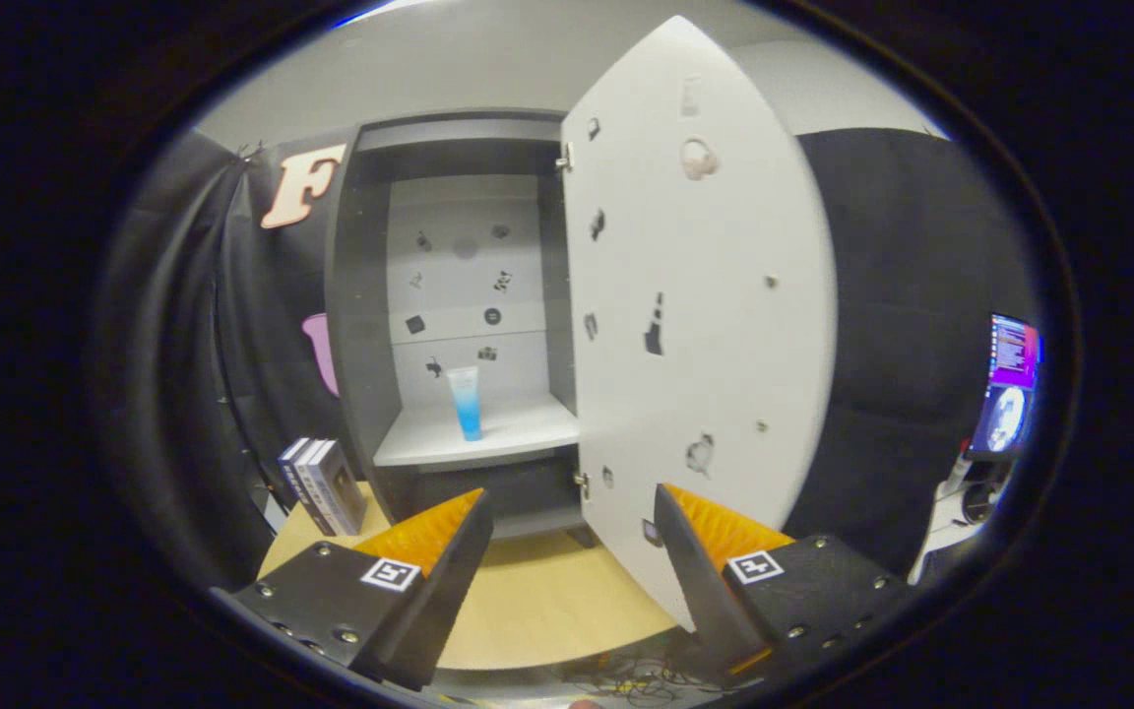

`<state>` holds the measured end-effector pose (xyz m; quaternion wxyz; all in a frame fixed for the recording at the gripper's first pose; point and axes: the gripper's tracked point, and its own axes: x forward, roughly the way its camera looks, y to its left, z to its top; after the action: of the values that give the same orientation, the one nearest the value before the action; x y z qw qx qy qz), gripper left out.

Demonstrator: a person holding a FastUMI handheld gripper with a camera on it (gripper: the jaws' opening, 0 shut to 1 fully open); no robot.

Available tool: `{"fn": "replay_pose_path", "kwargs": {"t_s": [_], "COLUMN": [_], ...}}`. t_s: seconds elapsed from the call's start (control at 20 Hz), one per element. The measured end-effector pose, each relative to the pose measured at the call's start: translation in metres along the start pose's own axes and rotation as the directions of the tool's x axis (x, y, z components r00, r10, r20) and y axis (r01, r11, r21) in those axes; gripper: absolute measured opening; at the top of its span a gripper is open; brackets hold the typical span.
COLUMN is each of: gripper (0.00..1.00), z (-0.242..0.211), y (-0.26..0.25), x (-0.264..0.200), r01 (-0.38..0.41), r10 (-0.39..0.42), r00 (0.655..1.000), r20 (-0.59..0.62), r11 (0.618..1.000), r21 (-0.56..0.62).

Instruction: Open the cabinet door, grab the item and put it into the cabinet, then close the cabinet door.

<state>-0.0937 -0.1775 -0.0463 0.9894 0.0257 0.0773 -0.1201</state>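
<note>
Grey and open, the cabinet (459,295) stands on a pale wooden table (537,601), with its white door (705,295) swung wide out toward the gripper on the cabinet's right side. On the cabinet's lower shelf (488,438) a blue tube (466,402) stands upright, near the middle of the shelf and apart from the side walls. Small dark stickers dot the cabinet's back panel and the inner face of the door. Just left of the cabinet, on the table, a few books (321,484) stand leaning together.

The gripper (572,537) hangs in front of the cabinet, below the shelf level, with its fingers spread apart and nothing between them; the door's lower edge lies just beside the right finger.

Judging from how things lie, the item is already inside and the door is not yet closed, so the closing step is in hand. The next move likely calls for bringing a finger to the outer side of the door, away from the hinges (564,158), and pushing it round toward the cabinet's front. The push wants to be steady, so the cabinet does not shift and the tube does not topple.
</note>
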Motion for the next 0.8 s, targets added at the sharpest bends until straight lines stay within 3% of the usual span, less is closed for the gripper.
{"fn": "replay_pose_path", "kwargs": {"t_s": [0.25, 0.4, 0.55, 0.8], "gripper": [0.98, 0.98, 0.99, 1.00], "z": [-0.004, 0.009, 0.023, 0.038], "y": [-0.107, -0.159, -0.181, -0.173], "x": [-0.024, -0.018, 0.005, 0.038], "r01": [0.155, 0.194, 0.153, 0.043], "r10": [-0.154, -0.195, -0.157, -0.046], "r00": [0.988, 0.981, 0.987, 0.998], "r20": [-0.005, 0.006, 0.023, 0.034], "r11": [0.987, 0.977, 0.982, 0.994], "r21": [0.039, 0.083, 0.112, 0.097]}}
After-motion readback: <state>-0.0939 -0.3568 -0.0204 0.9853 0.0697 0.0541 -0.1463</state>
